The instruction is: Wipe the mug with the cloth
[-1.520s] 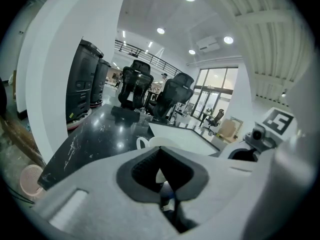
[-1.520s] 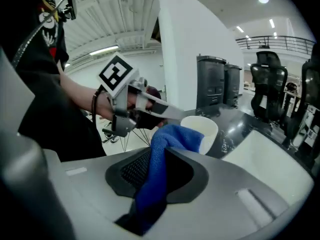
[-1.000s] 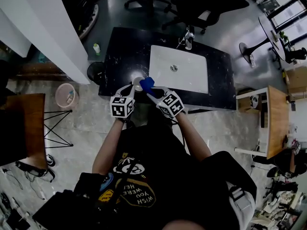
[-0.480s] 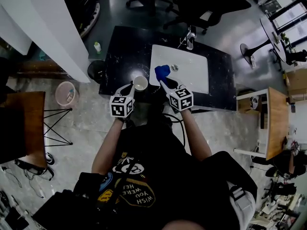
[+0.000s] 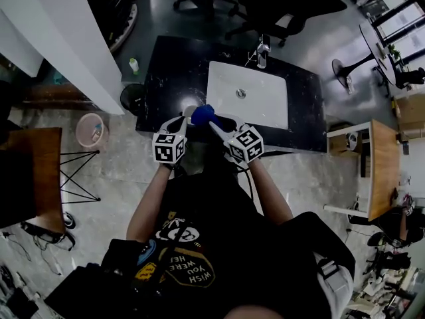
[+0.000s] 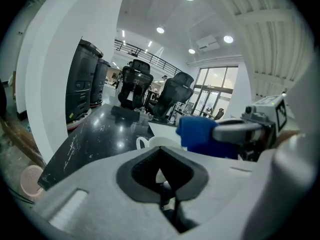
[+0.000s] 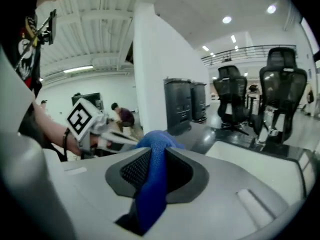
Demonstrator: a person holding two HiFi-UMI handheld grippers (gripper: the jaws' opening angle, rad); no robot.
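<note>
R gripper pinching cloth, L gripper on mug

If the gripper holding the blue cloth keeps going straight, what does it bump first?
Most likely the mug held in the left gripper. The right gripper points straight at it, and its cloth looks right up against the mug's rim, though the gap is hard to judge.

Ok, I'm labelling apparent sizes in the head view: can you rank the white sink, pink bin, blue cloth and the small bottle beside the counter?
1. white sink
2. pink bin
3. blue cloth
4. small bottle
The cloth sits nearer the camera, so bin versus cloth is unsure.
</note>
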